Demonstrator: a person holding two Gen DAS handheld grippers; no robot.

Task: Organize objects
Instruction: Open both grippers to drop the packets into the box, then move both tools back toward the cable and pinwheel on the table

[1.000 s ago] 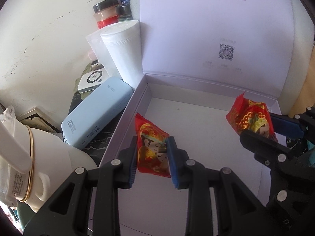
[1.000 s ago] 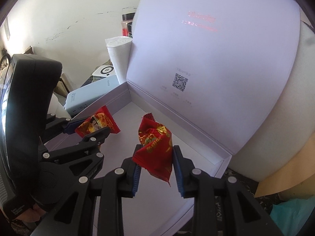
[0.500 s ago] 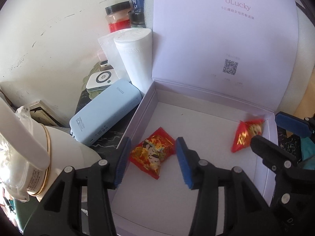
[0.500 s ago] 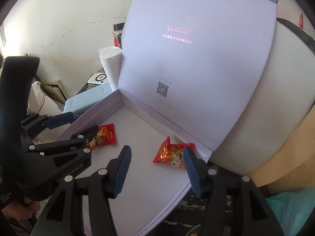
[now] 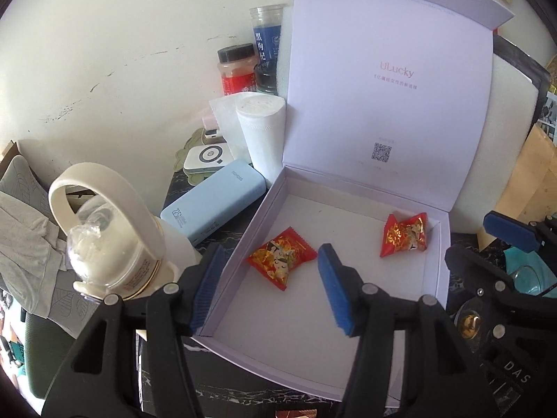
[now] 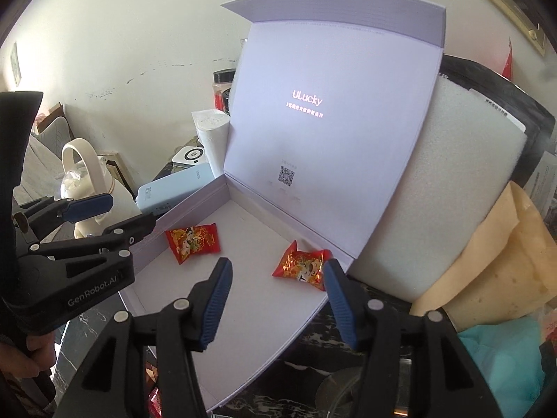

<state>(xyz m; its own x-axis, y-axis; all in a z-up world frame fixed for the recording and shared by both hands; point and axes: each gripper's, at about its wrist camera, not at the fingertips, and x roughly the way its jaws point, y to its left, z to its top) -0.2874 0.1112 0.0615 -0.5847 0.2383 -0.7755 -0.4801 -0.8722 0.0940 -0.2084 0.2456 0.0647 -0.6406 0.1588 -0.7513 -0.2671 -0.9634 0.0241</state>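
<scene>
Change: both grippers were clamped on a candy a second ago; now both candies lie in the box and the jaws are spread and pulled back.
Left view, left gripper [image 5: 268, 284]: jaws released, holding nothing, above the box's near-left corner.
Left view, candy [image 5: 281, 258]: flat on the box [image 5: 383, 355] floor, left side, just ahead of the fingers, not touching them.
Left view, second candy [image 5: 403, 234]: right rear of the floor, near the wall.
Left view, clutter: power bank [image 5: 214, 205] just beside the box's left wall, outside it.
Right view, right gripper [image 6: 276, 299]: jaws released, empty; second candy [image 6: 302, 267] just ahead, near the right finger.
Right view, left gripper [image 6: 120, 216]: also spread, at the box's left wall.
Progress: two candies stowed, drop done. More red wrapper shows at the bottom edge [image 6: 153, 402], so likely more to fetch; lid [image 6: 330, 132] still up.
</scene>
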